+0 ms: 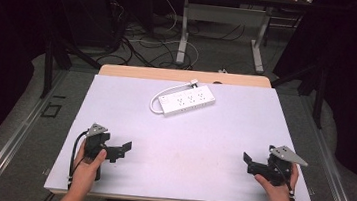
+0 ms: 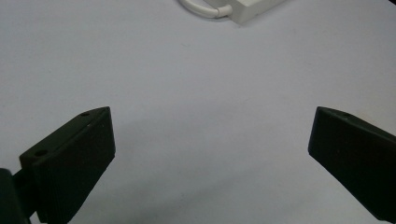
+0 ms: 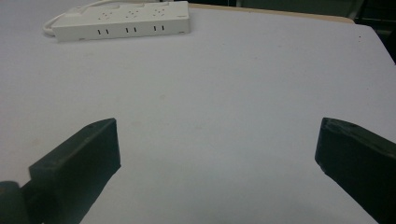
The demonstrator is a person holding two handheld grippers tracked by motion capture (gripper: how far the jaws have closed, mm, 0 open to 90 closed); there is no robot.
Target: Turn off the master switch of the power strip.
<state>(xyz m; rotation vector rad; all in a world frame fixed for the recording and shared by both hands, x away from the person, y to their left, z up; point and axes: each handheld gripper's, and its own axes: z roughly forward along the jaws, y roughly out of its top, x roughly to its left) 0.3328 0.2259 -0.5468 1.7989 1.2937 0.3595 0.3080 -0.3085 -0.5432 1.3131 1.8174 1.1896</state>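
A white power strip (image 1: 187,100) with its white cable looped at its left end lies flat at the far middle of the white table top (image 1: 186,146). It also shows in the left gripper view (image 2: 254,8) at the top edge and in the right gripper view (image 3: 123,19) at the upper left. My left gripper (image 1: 122,152) rests near the front left of the table, open, with nothing between its jaws (image 2: 212,140). Over at the front right my right gripper (image 1: 248,164) is open too and holds nothing (image 3: 217,149). Both are well short of the strip.
The table's wooden far edge (image 1: 184,75) shows behind the white sheet. Beyond it the floor holds tangled cables (image 1: 142,41) and the white legs of another table (image 1: 184,30). Black frame struts (image 1: 50,62) stand at both sides.
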